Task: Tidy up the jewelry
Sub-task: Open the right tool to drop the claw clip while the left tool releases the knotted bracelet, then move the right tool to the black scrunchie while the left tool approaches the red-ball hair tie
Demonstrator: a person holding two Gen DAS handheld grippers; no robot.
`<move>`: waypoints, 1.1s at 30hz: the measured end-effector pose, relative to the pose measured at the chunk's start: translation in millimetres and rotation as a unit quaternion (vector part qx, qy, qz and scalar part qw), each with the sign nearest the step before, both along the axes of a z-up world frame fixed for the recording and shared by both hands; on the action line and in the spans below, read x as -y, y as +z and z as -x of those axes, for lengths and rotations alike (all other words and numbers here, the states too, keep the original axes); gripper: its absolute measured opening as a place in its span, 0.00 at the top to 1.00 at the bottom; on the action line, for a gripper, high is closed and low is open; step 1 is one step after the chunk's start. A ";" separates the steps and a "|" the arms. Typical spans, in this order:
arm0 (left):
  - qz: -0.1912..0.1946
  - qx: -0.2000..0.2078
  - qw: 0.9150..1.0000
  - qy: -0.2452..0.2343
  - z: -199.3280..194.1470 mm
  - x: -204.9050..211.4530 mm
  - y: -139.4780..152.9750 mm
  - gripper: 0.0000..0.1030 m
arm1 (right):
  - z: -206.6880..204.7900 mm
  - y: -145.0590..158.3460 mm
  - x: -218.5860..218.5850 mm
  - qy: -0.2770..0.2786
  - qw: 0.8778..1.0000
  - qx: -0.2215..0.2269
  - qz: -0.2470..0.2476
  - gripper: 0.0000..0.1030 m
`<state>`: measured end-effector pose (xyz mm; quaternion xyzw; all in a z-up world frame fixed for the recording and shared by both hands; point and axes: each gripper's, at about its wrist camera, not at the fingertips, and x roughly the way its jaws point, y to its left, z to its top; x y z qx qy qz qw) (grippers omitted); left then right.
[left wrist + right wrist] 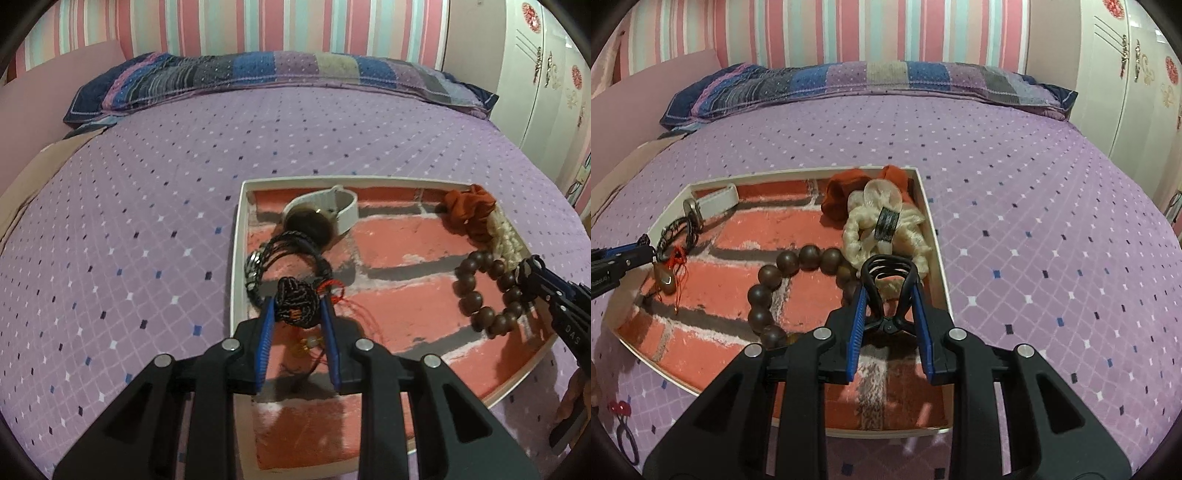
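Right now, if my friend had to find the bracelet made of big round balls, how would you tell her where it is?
Look on the purple bed for the shallow white tray with a red brick picture inside. The bead bracelet lies on the bricks towards the cream scrunchie, next to the right gripper and its black hair clip. It is the only loop of big, smooth, dark brown balls.

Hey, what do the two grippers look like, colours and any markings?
Both are alike: black plastic linkage arms with round silver pivot pins, ending in two flat fingers faced with ribbed blue pads. Left gripper, right gripper. Seen from the left camera, the right one bears white letters "DAS".
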<state>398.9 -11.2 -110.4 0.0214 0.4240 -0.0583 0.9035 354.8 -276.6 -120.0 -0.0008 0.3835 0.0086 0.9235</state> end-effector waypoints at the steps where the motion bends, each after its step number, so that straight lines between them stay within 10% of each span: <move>1: 0.000 -0.004 1.000 0.002 -0.8 -1.2 -2.7 0.74 | 0.0 -1.2 0.3 -0.001 1.000 0.000 0.000 0.74; 5: 0.002 -0.012 1.000 0.009 -2.3 -6.1 -7.7 0.74 | 0.7 0.2 4.2 -0.003 1.000 0.000 -0.014 0.69; 9: 0.002 -0.013 1.000 0.005 -0.4 -7.7 -5.7 0.72 | 5.6 8.5 5.8 -0.001 1.000 0.017 -0.014 0.45; 15: 0.008 0.010 1.000 -0.001 12.3 -9.5 10.2 0.46 | 18.3 25.0 7.4 0.007 0.999 0.039 -0.020 0.27; 19: 0.000 0.023 1.000 -0.001 20.7 -11.1 21.2 0.46 | 34.5 38.4 4.0 0.008 0.998 0.061 -0.016 0.09; 33: -0.001 0.066 0.998 -0.001 108.4 -37.7 42.4 0.15 | 100.3 51.4 -9.2 -0.013 0.997 0.075 -0.010 0.04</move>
